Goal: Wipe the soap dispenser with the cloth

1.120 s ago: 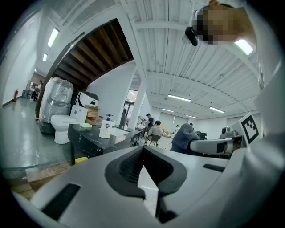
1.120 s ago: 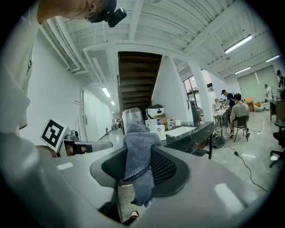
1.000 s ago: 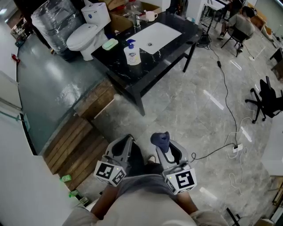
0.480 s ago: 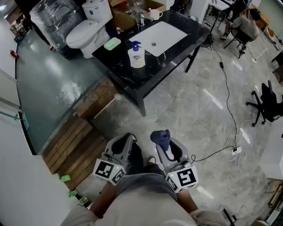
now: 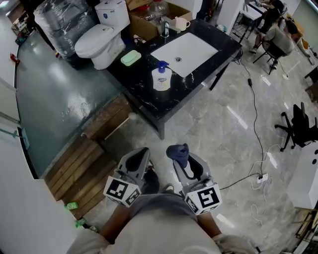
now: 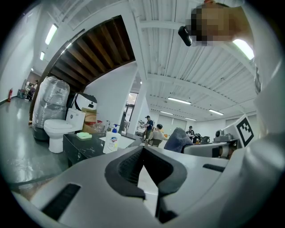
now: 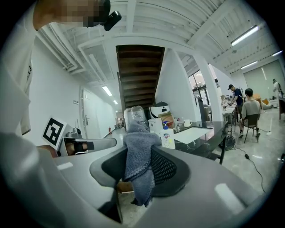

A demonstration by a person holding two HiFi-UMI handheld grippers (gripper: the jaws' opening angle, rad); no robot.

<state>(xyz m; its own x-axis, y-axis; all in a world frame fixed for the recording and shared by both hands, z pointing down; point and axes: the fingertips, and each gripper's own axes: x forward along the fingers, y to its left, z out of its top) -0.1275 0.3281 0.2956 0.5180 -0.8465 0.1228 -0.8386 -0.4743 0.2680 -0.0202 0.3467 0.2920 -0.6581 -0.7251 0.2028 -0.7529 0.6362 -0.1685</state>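
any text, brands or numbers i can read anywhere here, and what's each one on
No text here can be read.
Soap dispenser: blue and red label, print too small to read.
Toilet tank: small blue mark, too blurred to read.
Marker cubes: black and white square patterns only, no letters or numbers.
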